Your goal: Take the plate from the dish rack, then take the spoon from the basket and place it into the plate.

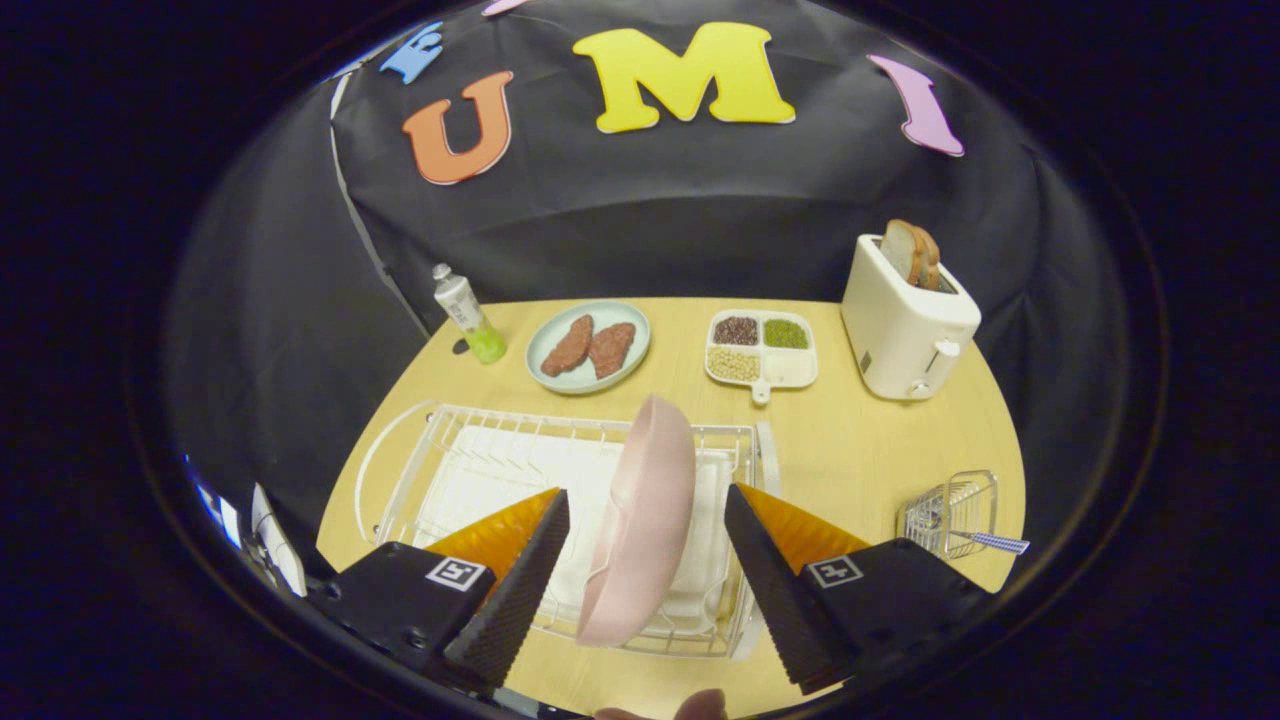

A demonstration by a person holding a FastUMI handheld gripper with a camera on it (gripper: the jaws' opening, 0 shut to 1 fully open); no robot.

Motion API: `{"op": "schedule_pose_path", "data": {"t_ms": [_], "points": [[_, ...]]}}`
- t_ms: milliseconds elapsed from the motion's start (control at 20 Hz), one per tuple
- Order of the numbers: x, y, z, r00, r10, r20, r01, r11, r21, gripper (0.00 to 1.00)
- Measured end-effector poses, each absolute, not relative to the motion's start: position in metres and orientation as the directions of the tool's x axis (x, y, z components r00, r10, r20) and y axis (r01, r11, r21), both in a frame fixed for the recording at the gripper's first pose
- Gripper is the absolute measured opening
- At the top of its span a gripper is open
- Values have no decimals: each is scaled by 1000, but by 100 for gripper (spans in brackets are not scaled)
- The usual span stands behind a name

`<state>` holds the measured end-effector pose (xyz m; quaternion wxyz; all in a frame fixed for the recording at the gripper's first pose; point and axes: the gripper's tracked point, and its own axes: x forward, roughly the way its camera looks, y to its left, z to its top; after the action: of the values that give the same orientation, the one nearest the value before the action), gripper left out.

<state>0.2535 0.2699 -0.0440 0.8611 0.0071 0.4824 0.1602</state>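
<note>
Gripper view: gripper [645, 520] w/ fingers spread wide, one each side of the pink plate [640, 520]; gaps visible on both sides, so neither pad touches it. Plate stands on edge, slightly tilted, in the white wire dish rack [420, 470], towards the rack's right end, over a white mat in the rack. Left finger [515, 590] & right finger [770, 590] have black ribbed pads w/ orange backing.

Spoon [985, 542] w/ blue checked handle sits in a small wire basket [950, 510], right of the rack & well apart from it, handle poking out over the rim.

Beyond the rack on the wooden table [850, 450]: pale green plate w/ two brown patties [588, 346], white divided tray of beans/grains [761, 349], white toaster [905, 320] w/ bread slices in the slot, tube w/ green cap [468, 314] standing cap-down. A fingertip [700, 705] shows just below the gripper.
</note>
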Motion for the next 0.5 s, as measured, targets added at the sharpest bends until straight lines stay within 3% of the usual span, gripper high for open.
{"op": "schedule_pose_path", "data": {"t_ms": [100,400,500], "points": [[258,271,-54,456,266,-849,-239,956,171,97],[256,283,-72,376,254,-891,-171,964,202,64],[252,288,-80,359,233,-904,-151,970,190,59]]}}
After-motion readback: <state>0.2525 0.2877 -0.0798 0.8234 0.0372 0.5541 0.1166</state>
